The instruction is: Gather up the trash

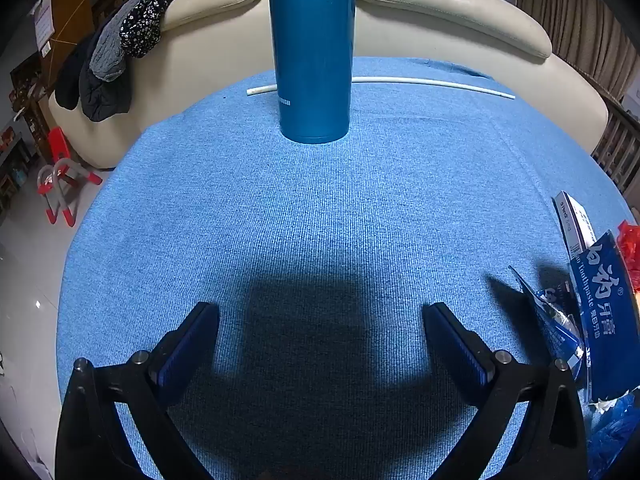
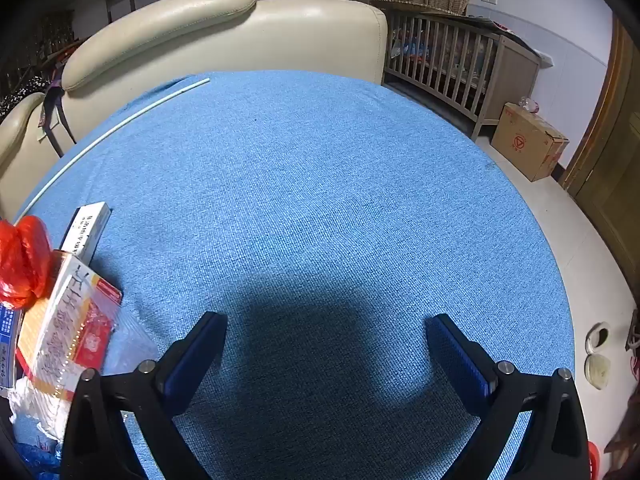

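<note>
A heap of trash lies between my two grippers. In the left wrist view it shows at the right edge: a blue toothpaste box [image 1: 600,300], a white box [image 1: 570,220], a blue wrapper [image 1: 556,320] and a red plastic bag [image 1: 630,248]. In the right wrist view the heap is at the left edge: the red plastic bag [image 2: 22,260], a white box [image 2: 86,228], an orange-and-red packet [image 2: 70,332] and white tissue [image 2: 28,404]. My left gripper [image 1: 320,316] is open over bare blue cloth. My right gripper [image 2: 326,326] is open too, with nothing between its fingers.
A tall blue flask [image 1: 312,52] stands on the blue tablecloth [image 1: 320,208] far ahead of the left gripper. A thin white rod [image 2: 104,128] lies along the table's far edge. A cream sofa [image 2: 224,36] stands behind, a wooden crib [image 2: 460,56] and a cardboard box [image 2: 528,140] at the right.
</note>
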Demonstrator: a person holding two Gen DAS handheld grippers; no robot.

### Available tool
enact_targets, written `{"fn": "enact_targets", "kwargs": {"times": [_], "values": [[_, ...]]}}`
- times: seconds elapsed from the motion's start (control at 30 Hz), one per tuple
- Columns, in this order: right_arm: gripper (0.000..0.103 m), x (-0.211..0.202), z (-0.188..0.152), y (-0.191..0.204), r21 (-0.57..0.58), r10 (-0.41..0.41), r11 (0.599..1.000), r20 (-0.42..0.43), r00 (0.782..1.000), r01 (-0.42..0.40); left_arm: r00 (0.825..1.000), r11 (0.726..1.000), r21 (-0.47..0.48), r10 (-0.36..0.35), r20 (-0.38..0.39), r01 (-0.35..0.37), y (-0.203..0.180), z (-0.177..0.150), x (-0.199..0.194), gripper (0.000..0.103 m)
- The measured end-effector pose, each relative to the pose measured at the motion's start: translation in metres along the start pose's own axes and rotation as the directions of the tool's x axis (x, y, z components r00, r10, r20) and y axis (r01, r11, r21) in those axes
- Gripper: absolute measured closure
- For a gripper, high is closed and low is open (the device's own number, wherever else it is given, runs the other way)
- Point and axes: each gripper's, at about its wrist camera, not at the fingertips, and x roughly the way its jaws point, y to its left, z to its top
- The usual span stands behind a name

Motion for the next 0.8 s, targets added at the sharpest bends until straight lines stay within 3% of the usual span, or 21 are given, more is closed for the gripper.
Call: {"fn": "enact_targets", "kwargs": {"times": [0.8], "values": [[0.0,0.0005,0.0002,0.0,0.0,0.0,1.0,0.0,1.0,0.0,1.0,1.0,0.0,-0.002,0.001,0.002,-0.0007,0.0007,0.0007,0.0]]}}
